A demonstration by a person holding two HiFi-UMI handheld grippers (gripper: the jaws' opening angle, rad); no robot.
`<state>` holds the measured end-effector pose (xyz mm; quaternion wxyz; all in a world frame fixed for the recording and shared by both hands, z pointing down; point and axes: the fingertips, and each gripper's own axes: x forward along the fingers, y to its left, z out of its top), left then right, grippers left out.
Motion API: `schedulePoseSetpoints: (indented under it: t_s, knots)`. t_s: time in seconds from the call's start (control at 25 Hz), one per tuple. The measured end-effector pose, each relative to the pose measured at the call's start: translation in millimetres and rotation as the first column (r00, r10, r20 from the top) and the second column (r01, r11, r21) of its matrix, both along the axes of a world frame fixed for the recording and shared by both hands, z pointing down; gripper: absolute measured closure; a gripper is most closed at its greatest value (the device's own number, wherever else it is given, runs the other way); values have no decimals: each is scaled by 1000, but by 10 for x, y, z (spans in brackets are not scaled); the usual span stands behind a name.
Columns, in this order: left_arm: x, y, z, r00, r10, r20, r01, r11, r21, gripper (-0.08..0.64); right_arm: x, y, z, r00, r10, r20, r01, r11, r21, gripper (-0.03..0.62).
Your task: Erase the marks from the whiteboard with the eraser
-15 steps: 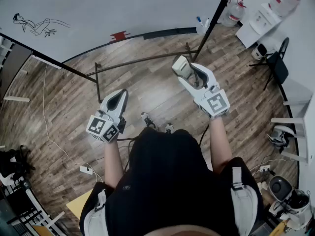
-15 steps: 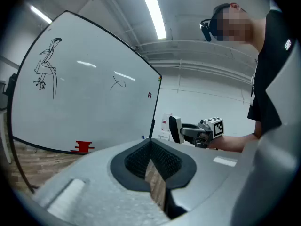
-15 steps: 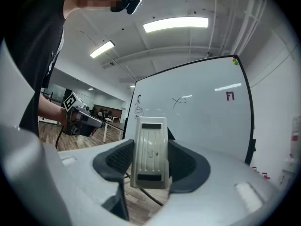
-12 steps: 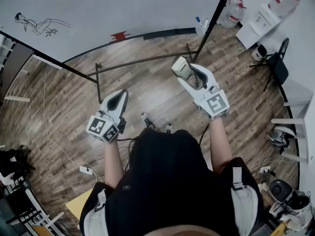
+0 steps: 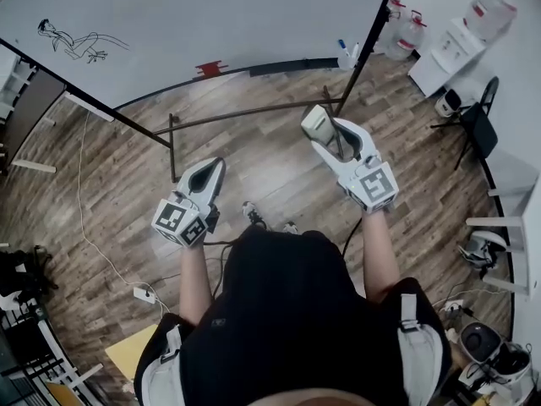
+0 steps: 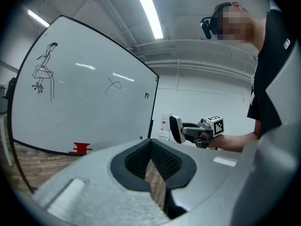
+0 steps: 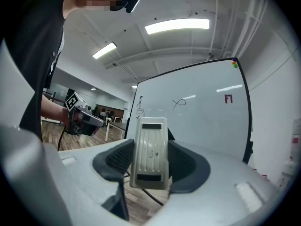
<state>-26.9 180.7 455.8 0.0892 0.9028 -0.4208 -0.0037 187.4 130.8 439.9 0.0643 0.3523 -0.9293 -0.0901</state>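
The whiteboard [image 5: 211, 15] stands ahead of me, with a line drawing of a figure [image 5: 80, 41] at its left. In the left gripper view that figure drawing [image 6: 44, 72], a small loop mark [image 6: 113, 84] and a tiny red mark [image 6: 146, 95] show on the board. My right gripper [image 5: 325, 134] is shut on a beige eraser [image 7: 150, 152], held up in the air well short of the board. The left gripper [image 5: 210, 172] hangs lower at the left, shut with nothing in it.
The board's tray carries a red object [image 5: 209, 68] and a black strip [image 5: 292, 63]. The stand's metal bars [image 5: 254, 112] cross the wooden floor below the board. Water bottles [image 5: 406, 24], a dispenser [image 5: 461, 36] and a chair [image 5: 478, 117] stand at the right. A cable [image 5: 84, 218] trails at the left.
The head view has shifted a little, so the whiteboard sits slightly lower and larger. Both grippers keep the same pose, and the eraser stays in the right one.
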Motion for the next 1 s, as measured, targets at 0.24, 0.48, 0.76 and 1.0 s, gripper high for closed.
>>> schedulePoseSetpoints:
  t_s: [0.24,0.48,0.76,1.0]
  knots:
    - [53,-71,-45,1000,-10,15,10,1000,14,549,82,-122,7,1000,1,-2,-1,1000,0,360]
    - [29,-167,-7,1000,-12,21,12,1000,9,549,115,-345,-49,999,51,-17,-51,998,25,362]
    - [-144,-550,-39,1000,-7,7,6,1000,20,549,0,-760,-222,994,100,-40,-96,992,79,362]
    - [-310,-1026,-20,1000,1,-7,-1,1000,20,549,-129,-1231,-414,990,130,-46,-123,984,130,362]
